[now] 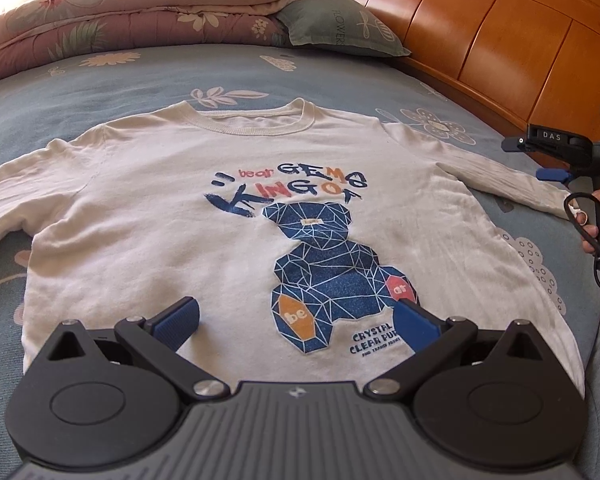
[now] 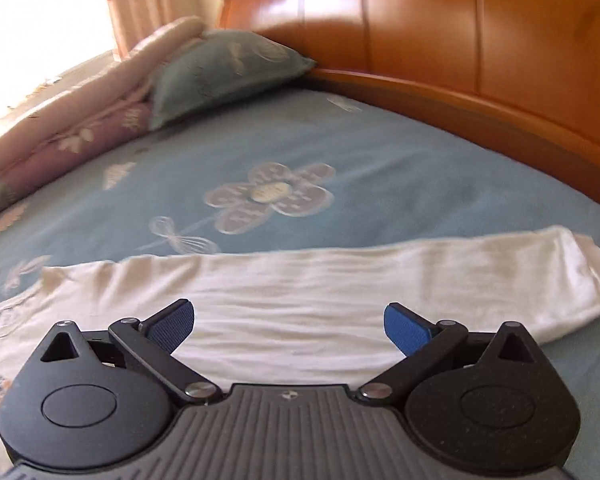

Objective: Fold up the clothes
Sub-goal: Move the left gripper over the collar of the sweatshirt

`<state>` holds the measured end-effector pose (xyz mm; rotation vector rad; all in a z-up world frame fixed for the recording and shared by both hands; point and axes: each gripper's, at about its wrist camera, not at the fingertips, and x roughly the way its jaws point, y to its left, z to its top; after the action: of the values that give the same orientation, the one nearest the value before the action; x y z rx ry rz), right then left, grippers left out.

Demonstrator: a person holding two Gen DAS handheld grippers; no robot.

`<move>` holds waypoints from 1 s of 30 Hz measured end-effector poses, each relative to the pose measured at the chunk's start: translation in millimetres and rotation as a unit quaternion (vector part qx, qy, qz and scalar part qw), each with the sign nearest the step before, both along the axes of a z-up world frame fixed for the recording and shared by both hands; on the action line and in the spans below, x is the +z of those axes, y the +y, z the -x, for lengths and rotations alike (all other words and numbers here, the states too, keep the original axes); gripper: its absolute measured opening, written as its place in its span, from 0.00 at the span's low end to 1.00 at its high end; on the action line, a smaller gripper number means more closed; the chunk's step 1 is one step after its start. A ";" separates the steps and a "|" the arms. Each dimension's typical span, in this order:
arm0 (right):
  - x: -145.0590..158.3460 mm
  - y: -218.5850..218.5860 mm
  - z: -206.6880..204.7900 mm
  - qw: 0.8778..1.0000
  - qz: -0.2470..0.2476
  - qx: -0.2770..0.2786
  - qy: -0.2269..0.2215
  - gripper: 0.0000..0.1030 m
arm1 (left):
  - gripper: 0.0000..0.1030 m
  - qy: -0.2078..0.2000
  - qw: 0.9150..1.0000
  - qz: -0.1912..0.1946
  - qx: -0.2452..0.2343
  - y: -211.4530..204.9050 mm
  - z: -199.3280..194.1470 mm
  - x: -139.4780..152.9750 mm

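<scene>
Left fingers (image 1: 176, 324): spreading wide, blue pads apart, holding nothing; they are hovering over the shirt's lower front, probably waiting for a hem grip.
Left gripper (image 1: 296, 320): pointing up the shirt toward the collar, sitting over the hem edge so both bottom corners are lying within reach.
Right fingers (image 2: 170, 326): also spreading wide and empty, framing the sleeve between them.
Right gripper (image 2: 288, 326): hanging just above the sleeve, near its middle, seemingly lining up to pinch it and carry it inward; the left view is showing it beside the sleeve's end, with a hand (image 1: 594, 224) behind it.
Sleeve (image 2: 340, 280): lying straight out across the sheet, cuff to the right, flat enough to fold in one sweep.
Shirt (image 1: 160, 208): white, long-sleeved, lying face up and smoothed out on the bed, bear print (image 1: 332, 264) showing, both sleeves spread; no fold is made yet.
Sheet (image 2: 420, 168): blue, flowered, giving a soft flat base.
Pillow (image 1: 340, 26): sitting well apart by the headboard (image 1: 500, 28), out of the way.
</scene>
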<state>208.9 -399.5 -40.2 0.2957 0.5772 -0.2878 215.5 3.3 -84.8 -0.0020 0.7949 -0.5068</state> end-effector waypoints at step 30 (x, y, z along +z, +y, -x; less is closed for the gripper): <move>-40.6 147.9 -18.8 0.943 0.103 0.304 0.081 1.00 | 0.99 0.010 0.979 0.150 0.139 134.7 -111.0 29.3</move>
<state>227.6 -251.6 -80.7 -0.1189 0.7644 0.2295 326.5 138.0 -55.5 -0.3936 0.7166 -0.3574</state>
